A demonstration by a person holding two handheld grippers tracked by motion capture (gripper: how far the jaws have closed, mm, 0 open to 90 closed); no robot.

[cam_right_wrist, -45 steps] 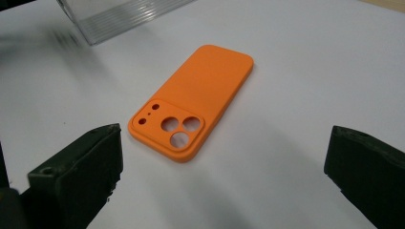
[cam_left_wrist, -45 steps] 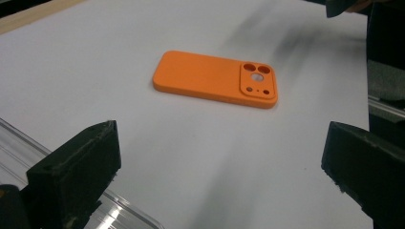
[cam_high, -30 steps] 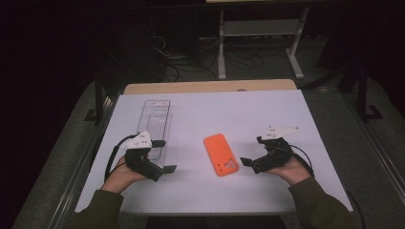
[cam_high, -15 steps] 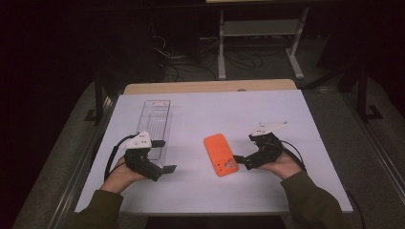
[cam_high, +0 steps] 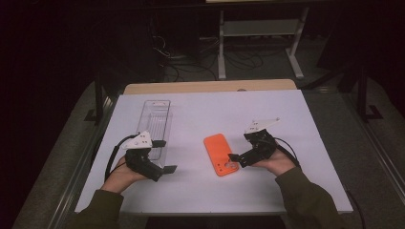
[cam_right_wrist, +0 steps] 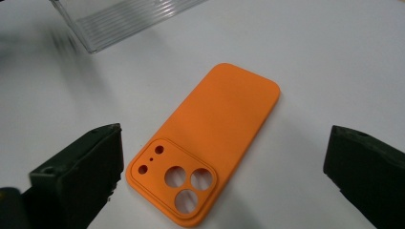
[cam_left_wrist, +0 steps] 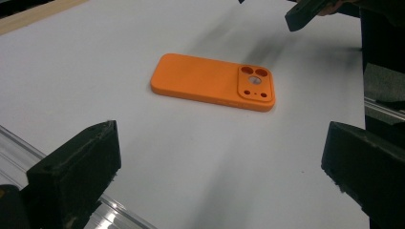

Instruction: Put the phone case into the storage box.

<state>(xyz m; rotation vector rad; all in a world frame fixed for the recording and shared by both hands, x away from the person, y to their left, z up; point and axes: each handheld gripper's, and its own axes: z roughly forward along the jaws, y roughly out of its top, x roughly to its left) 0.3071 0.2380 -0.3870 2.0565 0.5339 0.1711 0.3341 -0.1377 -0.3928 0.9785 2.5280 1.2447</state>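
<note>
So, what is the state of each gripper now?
Left gripper: open, holding nothing.
Right gripper: open, at the orange phone case, holding nothing.

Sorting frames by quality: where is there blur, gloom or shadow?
High view: room behind the table is dark, grainy. Left gripper view: smeared shadow streaks beside the orange phone case. Right gripper view: clear tray and the upper left corner are blurred; the case is sharp.

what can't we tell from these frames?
- Underside of the orange phone case: it lies back-up in every view.
- Far end of the clear tray: cut by the top edge in the right gripper view.
- Right tool: contact with the case too small to judge in the high view.
</note>
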